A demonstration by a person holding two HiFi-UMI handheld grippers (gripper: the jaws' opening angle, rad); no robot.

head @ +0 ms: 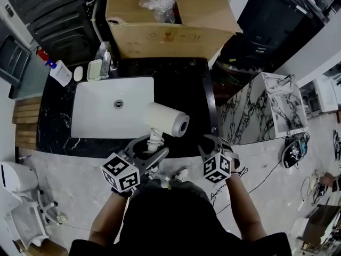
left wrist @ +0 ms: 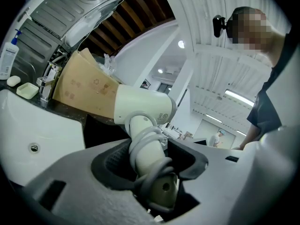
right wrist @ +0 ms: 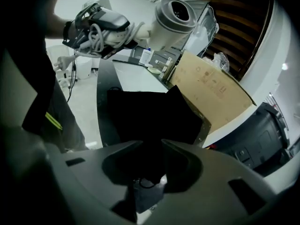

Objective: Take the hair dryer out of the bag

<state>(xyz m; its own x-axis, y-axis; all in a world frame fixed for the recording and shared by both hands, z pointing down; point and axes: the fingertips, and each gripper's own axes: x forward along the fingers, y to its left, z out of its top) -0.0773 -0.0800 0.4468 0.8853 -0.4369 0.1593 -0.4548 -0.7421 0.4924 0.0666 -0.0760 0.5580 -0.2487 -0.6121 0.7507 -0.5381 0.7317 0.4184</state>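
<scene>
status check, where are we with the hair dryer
Left gripper shut on hair dryer, by the handle. Dryer out of the black bag, held above the counter. Right gripper open, black bag ahead of its fingers. Nothing in the way.

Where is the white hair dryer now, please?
In the head view, the white hair dryer is held by its handle in the left gripper, just right of the white rectangular sink.

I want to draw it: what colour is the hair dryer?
The hair dryer is cream-white, clearest in the left gripper view.
</scene>
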